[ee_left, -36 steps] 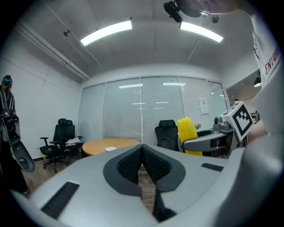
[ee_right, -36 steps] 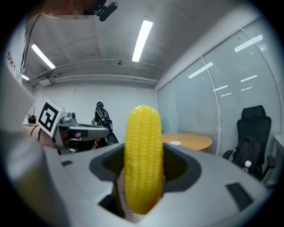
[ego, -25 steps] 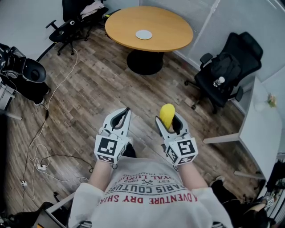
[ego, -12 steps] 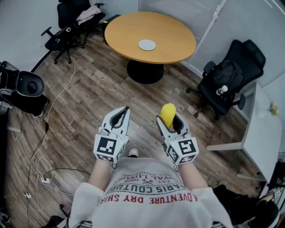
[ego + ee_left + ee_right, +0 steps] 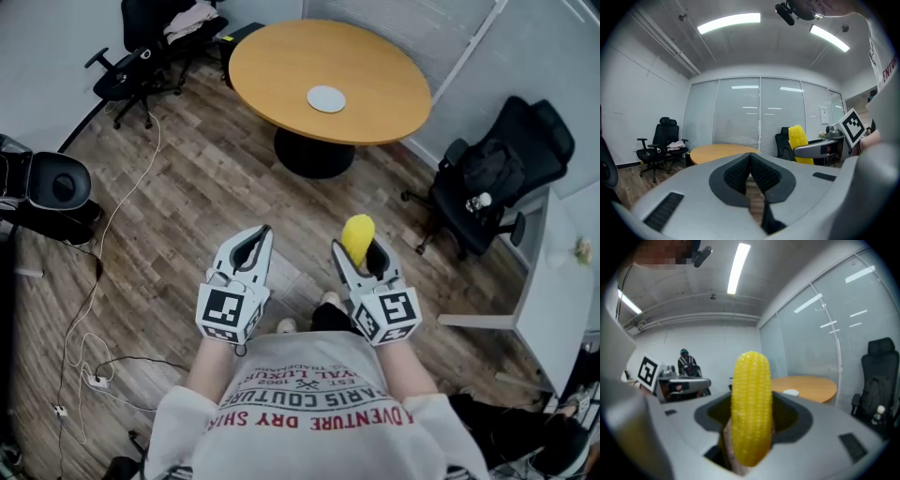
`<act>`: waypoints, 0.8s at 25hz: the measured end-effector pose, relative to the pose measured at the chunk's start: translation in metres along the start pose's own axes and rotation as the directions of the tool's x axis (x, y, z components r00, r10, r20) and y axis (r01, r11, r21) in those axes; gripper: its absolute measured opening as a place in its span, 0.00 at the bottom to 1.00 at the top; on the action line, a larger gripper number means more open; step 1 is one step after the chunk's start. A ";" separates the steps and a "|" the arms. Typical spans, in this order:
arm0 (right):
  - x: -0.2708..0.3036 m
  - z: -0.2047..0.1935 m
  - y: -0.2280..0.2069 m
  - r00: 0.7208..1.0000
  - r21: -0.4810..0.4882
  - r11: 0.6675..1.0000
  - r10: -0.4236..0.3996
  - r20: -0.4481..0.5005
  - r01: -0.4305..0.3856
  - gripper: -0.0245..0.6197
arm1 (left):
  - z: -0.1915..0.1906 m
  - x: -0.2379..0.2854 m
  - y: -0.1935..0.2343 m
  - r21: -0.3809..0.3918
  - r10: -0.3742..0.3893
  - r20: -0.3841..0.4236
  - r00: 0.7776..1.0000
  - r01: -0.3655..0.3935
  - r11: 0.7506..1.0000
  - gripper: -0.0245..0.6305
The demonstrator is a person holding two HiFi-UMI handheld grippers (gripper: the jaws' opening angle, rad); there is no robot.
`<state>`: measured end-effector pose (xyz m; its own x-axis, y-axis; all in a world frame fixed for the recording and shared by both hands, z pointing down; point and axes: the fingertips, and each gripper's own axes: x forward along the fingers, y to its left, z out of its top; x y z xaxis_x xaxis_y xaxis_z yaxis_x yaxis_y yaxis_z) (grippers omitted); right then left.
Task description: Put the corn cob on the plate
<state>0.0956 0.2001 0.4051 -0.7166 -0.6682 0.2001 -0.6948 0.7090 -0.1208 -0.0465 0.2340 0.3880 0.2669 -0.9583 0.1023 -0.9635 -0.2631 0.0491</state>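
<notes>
A yellow corn cob (image 5: 355, 238) stands upright between the jaws of my right gripper (image 5: 359, 252), which is shut on it; the cob (image 5: 751, 409) fills the middle of the right gripper view. My left gripper (image 5: 254, 246) is held beside it at the same height, shut and empty, its pads (image 5: 751, 172) meeting. A small pale plate (image 5: 326, 98) lies on the round wooden table (image 5: 375, 103) well ahead of both grippers. The plate (image 5: 791, 392) also shows small in the right gripper view. The left gripper view catches the cob (image 5: 797, 144) at its right.
Black office chairs stand at the right (image 5: 495, 178), the far left (image 5: 141, 56) and the left edge (image 5: 52, 187). Cables (image 5: 84, 309) trail over the wood floor. A white desk (image 5: 567, 272) runs along the right. Glass partition walls lie behind the table.
The table and plate have come lower and nearer in the head view as the person walks forward. Both grippers keep their pose, the cob still held.
</notes>
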 end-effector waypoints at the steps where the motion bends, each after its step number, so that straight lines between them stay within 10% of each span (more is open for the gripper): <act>1: 0.007 0.001 0.000 1.000 0.001 1.000 0.006 -0.002 -0.006 0.46 | -0.002 0.002 0.006 -0.001 0.005 -0.005 1.000 -0.005 1.000 0.09; 20: 0.177 0.057 -0.146 0.984 -0.035 0.983 0.180 0.003 -0.180 0.46 | 0.032 0.202 0.071 0.017 0.142 0.015 0.990 -0.142 0.990 0.09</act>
<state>0.0667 -0.0344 0.4025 -0.8301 -0.5304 0.1720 -0.5522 0.8249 -0.1211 -0.0614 0.0181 0.3800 0.1269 -0.9875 0.0936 -0.9919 -0.1259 0.0167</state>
